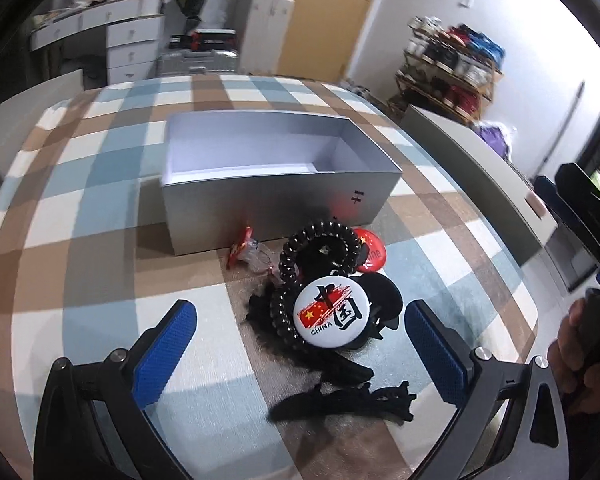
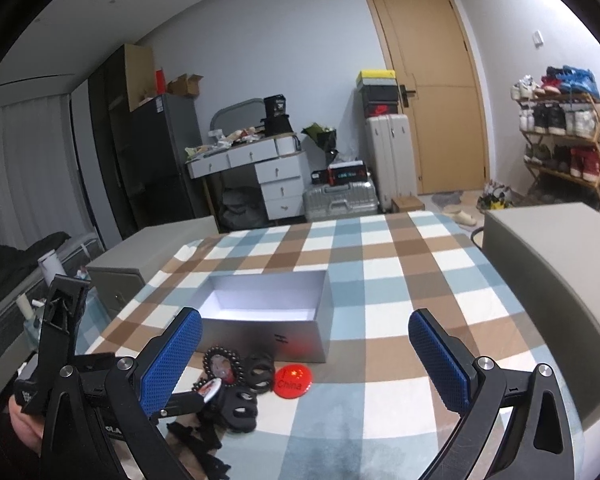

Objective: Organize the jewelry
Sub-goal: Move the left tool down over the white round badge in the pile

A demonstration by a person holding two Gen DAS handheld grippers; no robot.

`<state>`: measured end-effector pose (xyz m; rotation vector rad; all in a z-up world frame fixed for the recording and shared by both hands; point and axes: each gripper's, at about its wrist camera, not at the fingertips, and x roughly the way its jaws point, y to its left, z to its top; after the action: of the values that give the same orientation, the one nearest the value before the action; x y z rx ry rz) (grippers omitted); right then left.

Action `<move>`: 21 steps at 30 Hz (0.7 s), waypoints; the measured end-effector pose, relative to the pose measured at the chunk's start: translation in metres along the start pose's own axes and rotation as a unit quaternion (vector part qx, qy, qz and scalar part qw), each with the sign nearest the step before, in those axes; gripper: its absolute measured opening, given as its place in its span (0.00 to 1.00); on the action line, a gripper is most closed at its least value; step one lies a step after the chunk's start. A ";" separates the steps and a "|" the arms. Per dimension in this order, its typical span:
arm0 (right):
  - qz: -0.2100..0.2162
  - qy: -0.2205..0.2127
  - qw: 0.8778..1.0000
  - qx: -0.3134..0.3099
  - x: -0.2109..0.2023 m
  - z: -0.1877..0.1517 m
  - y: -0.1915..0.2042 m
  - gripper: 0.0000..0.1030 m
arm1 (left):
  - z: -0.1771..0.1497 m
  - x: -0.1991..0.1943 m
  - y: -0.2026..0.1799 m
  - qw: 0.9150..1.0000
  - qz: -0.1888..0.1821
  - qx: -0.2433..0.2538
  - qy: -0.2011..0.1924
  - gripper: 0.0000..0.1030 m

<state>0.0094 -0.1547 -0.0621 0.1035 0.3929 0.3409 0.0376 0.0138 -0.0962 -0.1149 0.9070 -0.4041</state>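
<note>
An open silver box [image 1: 276, 196] with a white inside stands on the checked tablecloth; it also shows in the right wrist view [image 2: 268, 328]. In front of it lies a pile: a white "CHINA" badge [image 1: 329, 311], a black bead bracelet [image 1: 320, 240], a red badge [image 1: 370, 250], black hair clips [image 1: 348, 400] and a small red and clear item [image 1: 246, 250]. My left gripper [image 1: 300, 340] is open, low over the pile, jaws either side of the white badge. My right gripper [image 2: 306, 352] is open and empty, higher, with the red badge [image 2: 290, 379] below it.
The checked tablecloth [image 2: 400, 280] covers the table. Grey cabinets [image 2: 552, 280] stand at the table's right and left [image 2: 120, 272]. Beyond are a desk with drawers, suitcases, a door and a shoe rack [image 2: 560, 136].
</note>
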 end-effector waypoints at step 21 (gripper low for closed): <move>-0.003 0.026 0.999 0.030 0.016 -0.007 -0.015 1.00 | 0.008 0.014 -0.007 0.982 -0.061 0.167 0.062 0.48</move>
<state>0.0255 -0.1632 -0.0766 0.1529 0.4541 0.3265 0.0496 0.0014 -0.0997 0.1653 0.9442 -0.6791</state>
